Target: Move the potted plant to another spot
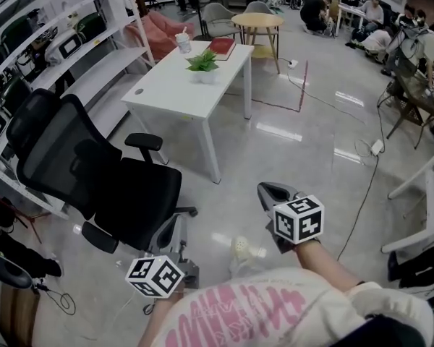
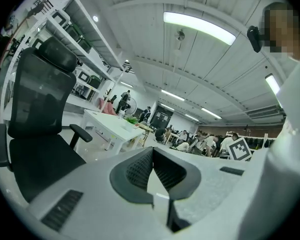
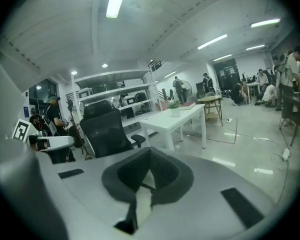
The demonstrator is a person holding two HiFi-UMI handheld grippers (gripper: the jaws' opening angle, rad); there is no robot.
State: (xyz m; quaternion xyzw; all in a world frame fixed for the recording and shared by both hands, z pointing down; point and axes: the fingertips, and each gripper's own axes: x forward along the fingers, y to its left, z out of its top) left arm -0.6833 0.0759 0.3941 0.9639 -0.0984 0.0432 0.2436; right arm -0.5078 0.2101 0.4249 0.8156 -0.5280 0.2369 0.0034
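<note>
Low in the head view, close against the body: right hand-held gripper (image 1: 269, 191), pads pressed together, nothing pinched. Left hand-held gripper (image 2: 152, 151) lower and further left, likewise pressed together at the tips and empty. Both aimed roughly forward over bare floor (image 1: 296, 150). Ahead and well apart from both: white bench (image 1: 170, 92), with the potted plant (image 1: 203, 63) upright near its far half, long axis vertical, small white pot under a spread of green leaves. Beyond the plant on the same bench, a red book (image 1: 222, 47) and a cup (image 1: 183, 42), both apart from the pot. Black office chair (image 1: 94, 172) parked between the left hand-held gripper and the bench's near corner. Judged from this layout: plant lies up and slightly left of the right hand-held gripper, up and slightly right of the left one; neither within reach. Right side judged the better placed, with open floor up to the bench's long edge; left side blocked by the chair. Jaws to be spread before any grasp at the pot.
</note>
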